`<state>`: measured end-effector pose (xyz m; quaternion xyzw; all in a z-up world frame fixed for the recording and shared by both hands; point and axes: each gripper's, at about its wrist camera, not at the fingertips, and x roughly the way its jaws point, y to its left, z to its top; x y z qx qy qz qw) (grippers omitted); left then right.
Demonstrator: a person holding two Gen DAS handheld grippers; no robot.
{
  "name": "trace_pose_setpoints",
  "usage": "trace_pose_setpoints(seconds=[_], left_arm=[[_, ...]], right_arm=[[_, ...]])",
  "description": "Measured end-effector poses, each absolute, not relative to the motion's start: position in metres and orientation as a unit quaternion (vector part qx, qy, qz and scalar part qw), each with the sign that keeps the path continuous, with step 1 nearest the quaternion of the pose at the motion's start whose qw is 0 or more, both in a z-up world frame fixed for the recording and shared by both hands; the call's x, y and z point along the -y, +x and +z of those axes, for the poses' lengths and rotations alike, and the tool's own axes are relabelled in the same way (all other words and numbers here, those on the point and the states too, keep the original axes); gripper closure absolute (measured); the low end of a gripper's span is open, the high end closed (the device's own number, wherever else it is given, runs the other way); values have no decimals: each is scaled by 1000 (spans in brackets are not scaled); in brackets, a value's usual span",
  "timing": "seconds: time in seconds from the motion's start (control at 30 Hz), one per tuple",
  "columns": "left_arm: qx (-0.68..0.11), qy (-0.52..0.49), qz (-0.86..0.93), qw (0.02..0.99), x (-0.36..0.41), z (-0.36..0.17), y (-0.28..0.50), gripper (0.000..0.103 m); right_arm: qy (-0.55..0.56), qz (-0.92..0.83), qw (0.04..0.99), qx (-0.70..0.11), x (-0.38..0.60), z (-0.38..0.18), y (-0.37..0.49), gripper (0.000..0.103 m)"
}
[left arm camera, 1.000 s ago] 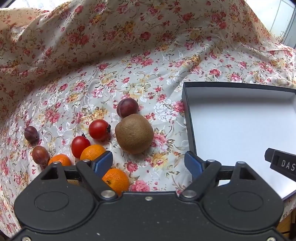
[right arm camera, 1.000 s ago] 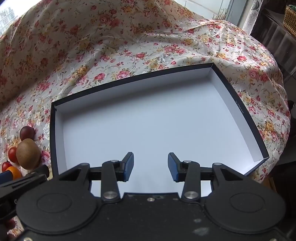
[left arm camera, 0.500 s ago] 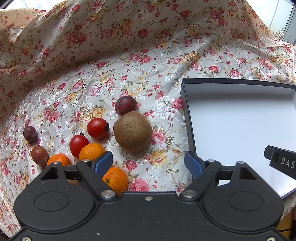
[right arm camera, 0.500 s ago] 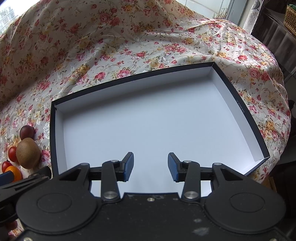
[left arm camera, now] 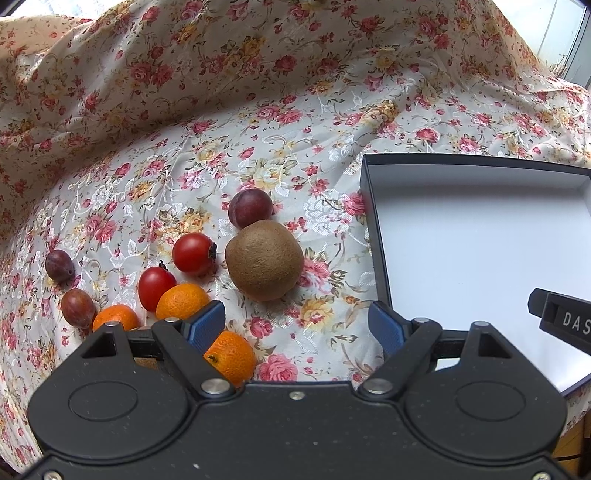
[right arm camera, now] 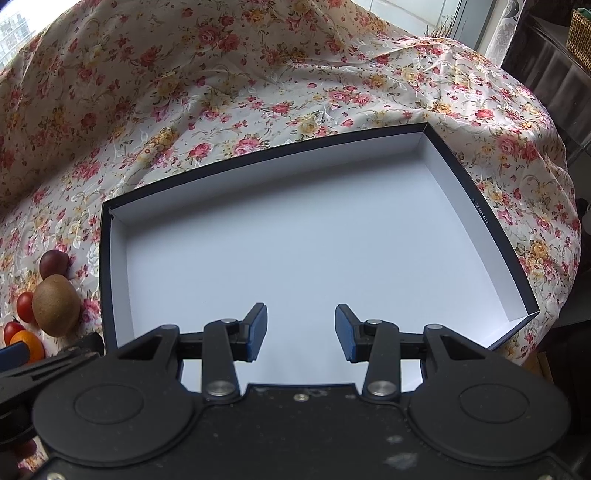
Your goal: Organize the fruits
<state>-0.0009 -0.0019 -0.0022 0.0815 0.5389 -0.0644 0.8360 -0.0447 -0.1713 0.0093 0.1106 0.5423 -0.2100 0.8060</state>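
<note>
On the floral cloth lies a brown kiwi (left arm camera: 264,259), just beyond my left gripper (left arm camera: 297,325), which stands open and holds nothing. Behind the kiwi sits a dark plum (left arm camera: 250,208). To its left are two red tomatoes (left arm camera: 192,253) (left arm camera: 155,282), three oranges (left arm camera: 182,301) (left arm camera: 231,355) (left arm camera: 115,317) and two small plums (left arm camera: 58,265) (left arm camera: 77,307). The black box (left arm camera: 373,221) with a white floor lies to the right. My right gripper (right arm camera: 300,330) hovers open over the box (right arm camera: 480,218), with nothing between its fingers. The kiwi (right arm camera: 55,304) shows at that view's left edge.
The cloth (left arm camera: 258,92) rises in folds behind the fruit and box. A dark cabinet (right arm camera: 546,74) with a wicker basket (right arm camera: 580,29) stands past the cloth's right edge. The left gripper's body (right arm camera: 44,365) shows low left in the right wrist view.
</note>
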Motion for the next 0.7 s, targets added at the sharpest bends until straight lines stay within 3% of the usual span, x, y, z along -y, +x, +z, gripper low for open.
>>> trace_pose_setpoints(seconds=[0.7], left_arm=[[-543,73,-56,835,-4,-6,3,18]], right_arm=[[114,-203,804,-548,171,7,-43,60]])
